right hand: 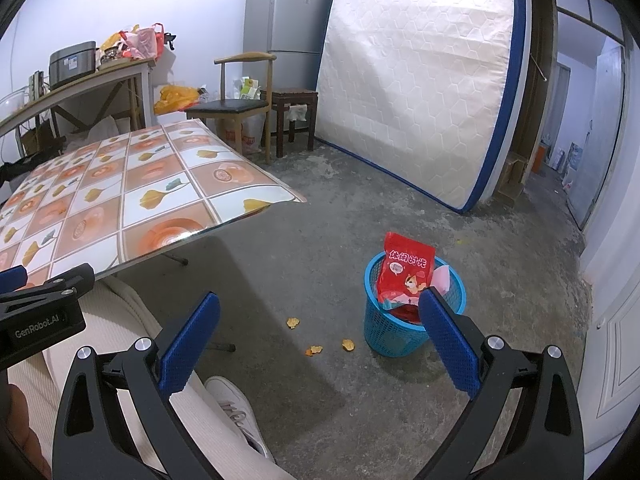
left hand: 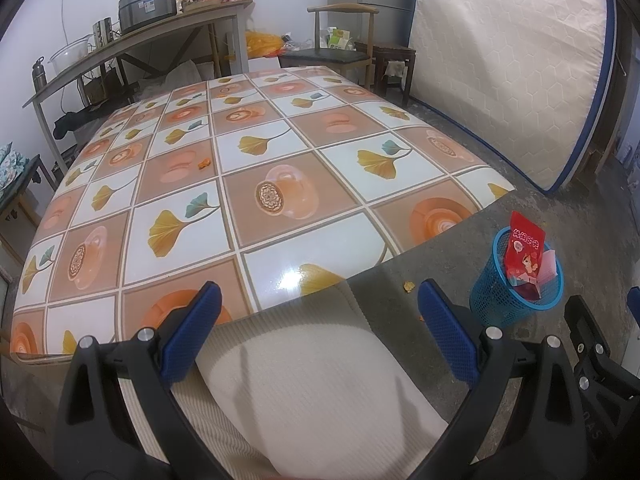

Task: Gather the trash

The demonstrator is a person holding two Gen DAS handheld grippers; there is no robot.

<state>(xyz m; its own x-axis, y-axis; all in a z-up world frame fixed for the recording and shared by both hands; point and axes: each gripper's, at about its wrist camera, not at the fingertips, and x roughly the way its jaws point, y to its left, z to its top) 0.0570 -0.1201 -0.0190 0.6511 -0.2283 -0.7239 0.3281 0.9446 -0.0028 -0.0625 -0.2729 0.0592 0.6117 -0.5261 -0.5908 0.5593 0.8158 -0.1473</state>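
A blue mesh bin (right hand: 400,332) (left hand: 500,300) stands on the concrete floor to the right of the table, with a red snack bag (right hand: 406,276) (left hand: 524,258) and a pink wrapper sticking out of it. Small orange scraps (right hand: 293,323) lie on the floor left of the bin, one more (right hand: 348,345) close to its base. Another orange scrap (left hand: 204,163) lies on the patterned table (left hand: 360,236). My left gripper (left hand: 320,328) is open over the table's near edge, holding nothing. My right gripper (right hand: 320,336) is open above the floor, empty, the bin behind its right finger.
A person's cream trousers (left hand: 320,400) and white shoe (right hand: 236,408) fill the near foreground. A mattress (right hand: 420,80) leans against the far wall beside a fridge (right hand: 284,24). A chair (right hand: 236,108), a stool (right hand: 294,100) and a cluttered shelf (left hand: 132,36) stand behind the table.
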